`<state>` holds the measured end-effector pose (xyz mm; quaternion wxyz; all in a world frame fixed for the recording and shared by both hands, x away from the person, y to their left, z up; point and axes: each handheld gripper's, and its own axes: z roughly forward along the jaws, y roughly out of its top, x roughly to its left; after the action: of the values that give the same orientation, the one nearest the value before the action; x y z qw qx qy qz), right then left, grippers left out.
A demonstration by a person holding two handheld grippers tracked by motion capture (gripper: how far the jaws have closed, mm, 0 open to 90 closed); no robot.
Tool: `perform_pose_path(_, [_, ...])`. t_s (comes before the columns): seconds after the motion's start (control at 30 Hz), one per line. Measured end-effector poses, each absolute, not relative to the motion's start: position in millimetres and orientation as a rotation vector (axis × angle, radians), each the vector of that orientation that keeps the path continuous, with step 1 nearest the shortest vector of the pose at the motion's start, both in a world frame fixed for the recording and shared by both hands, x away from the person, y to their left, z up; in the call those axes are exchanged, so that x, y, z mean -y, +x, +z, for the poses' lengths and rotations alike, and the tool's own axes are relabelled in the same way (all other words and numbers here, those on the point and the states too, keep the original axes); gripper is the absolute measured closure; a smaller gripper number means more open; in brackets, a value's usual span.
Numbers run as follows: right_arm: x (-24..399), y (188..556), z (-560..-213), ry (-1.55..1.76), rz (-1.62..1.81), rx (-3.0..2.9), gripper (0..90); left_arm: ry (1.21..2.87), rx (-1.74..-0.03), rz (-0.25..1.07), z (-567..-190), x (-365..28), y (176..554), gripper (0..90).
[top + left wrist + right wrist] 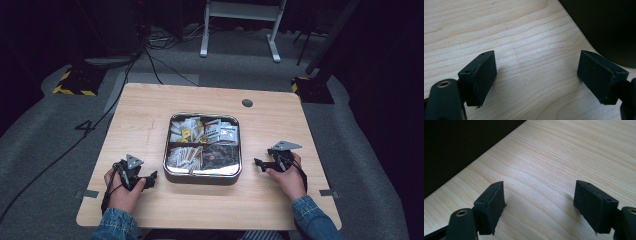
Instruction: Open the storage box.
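A square metal tin (202, 177) with divided compartments full of small packets stands in the middle of the wooden table (145, 107). My left gripper (150, 178) rests on the table just left of the tin, held in a hand, its jaws pointing toward the tin. In the left gripper view it (536, 75) stands open over bare wood, with the tin's dark wall (604, 25) at the upper right. My right gripper (259, 163) lies right of the tin. It (539, 202) is open over bare wood, and the tin's dark side (461, 145) is at the upper left.
A round cable hole (247, 103) sits near the table's far edge. Cables (150, 60) run over the grey floor behind, near a white frame leg (204, 35). Bare wood lies on both sides of the tin and in front of it.
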<state>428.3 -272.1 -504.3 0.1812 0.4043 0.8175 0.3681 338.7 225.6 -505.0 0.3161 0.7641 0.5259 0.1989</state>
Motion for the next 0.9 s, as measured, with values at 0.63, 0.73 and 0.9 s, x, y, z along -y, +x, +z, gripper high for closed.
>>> perform_pose_path(0.63, [274.3,415.2,-468.1,1.198,1.163,-2.28,26.3,2.03,-1.36,0.51,-505.0,-222.7,344.2,14.8])
perform_pose_path(0.73, [272.7,410.1,-452.4,1.151,1.197,-2.295,21.7,2.032,-1.357,0.509,-505.0,-222.3,344.8,14.9])
perform_pose_path(0.9, [270.2,407.2,-441.3,1.131,1.175,-2.366,16.0,2.034,-1.355,0.511,-504.9,-222.1,345.0,14.9])
